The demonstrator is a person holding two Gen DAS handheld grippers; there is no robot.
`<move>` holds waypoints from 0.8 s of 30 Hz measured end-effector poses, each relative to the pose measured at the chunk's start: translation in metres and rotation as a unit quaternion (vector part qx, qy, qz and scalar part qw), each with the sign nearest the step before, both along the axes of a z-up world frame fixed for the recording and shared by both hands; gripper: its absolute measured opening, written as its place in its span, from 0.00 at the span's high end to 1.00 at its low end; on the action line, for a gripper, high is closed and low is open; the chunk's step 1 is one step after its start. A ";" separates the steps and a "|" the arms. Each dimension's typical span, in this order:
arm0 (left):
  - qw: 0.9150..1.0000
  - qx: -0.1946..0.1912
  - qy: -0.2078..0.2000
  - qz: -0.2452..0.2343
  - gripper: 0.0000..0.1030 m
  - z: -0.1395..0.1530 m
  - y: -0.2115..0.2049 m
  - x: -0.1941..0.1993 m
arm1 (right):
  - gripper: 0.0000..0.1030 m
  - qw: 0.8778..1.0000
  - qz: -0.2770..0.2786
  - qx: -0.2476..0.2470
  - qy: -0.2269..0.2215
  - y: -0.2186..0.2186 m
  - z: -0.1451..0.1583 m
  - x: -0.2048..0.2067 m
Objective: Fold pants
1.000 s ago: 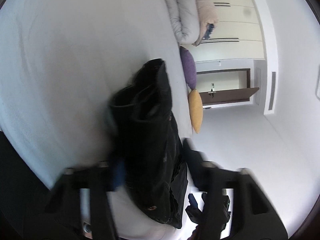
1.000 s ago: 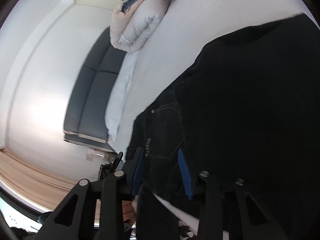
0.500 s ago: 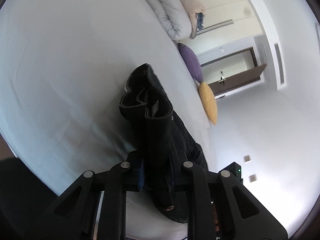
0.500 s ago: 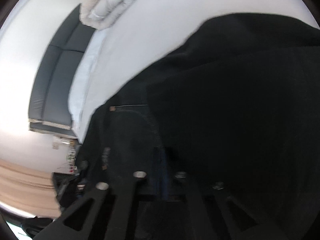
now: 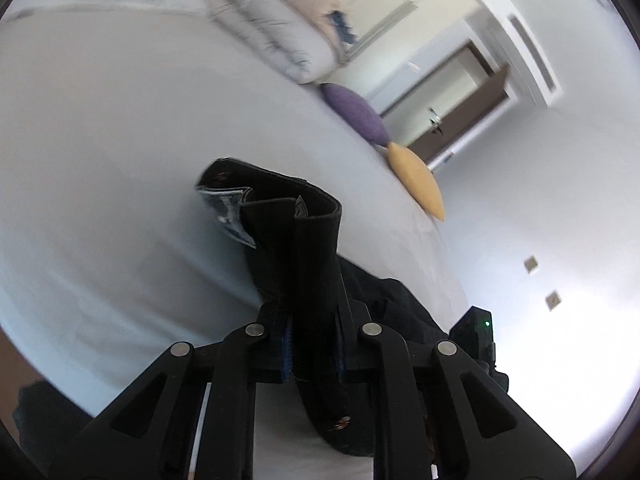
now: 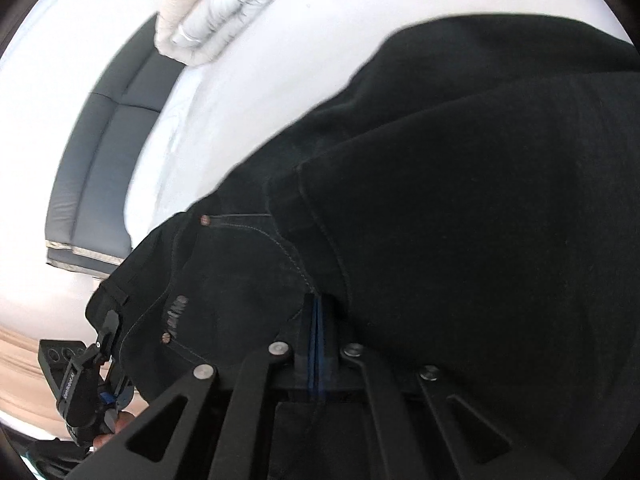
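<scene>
Now the black pants on the bed have been clamped in both the left hand-held gripper and the right hand-held gripper, open a second ago, so lifting for a fold seems ready.

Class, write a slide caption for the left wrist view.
Left gripper clamps black pants above a white bed.
</scene>
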State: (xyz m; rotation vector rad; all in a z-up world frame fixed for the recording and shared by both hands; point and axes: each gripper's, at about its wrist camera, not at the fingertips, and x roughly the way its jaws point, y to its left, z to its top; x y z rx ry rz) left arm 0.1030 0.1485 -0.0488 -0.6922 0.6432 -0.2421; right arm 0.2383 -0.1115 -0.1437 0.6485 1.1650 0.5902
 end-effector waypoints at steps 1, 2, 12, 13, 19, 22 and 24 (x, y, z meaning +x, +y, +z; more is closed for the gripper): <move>0.999 0.026 -0.014 -0.015 0.87 0.013 -0.015 0.003 | 0.95 1.000 -0.004 0.024 0.007 -0.009 0.000 -0.002; 0.998 0.051 -0.026 -0.029 0.87 0.024 -0.031 0.006 | 0.78 0.999 -0.010 0.052 0.014 -0.020 0.000 -0.003; 0.939 0.249 -0.067 -0.228 0.87 0.030 -0.242 0.024 | 0.34 0.984 -0.067 0.166 -0.011 -0.155 0.017 -0.013; 0.931 0.267 -0.060 -0.242 0.87 0.019 -0.257 0.023 | 0.29 0.983 -0.064 0.170 -0.013 -0.161 0.017 -0.016; 0.901 0.344 -0.059 -0.260 0.87 -0.008 -0.301 0.012 | 0.21 0.984 -0.053 0.170 -0.014 -0.181 0.003 -0.033; 0.885 0.380 -0.076 -0.260 0.87 -0.005 -0.317 0.005 | 0.21 0.987 -0.037 0.158 -0.019 -0.183 0.006 -0.031; 0.879 0.390 -0.084 -0.261 0.87 -0.007 -0.319 -0.003 | 0.21 0.988 -0.021 0.154 -0.016 -0.160 0.012 -0.024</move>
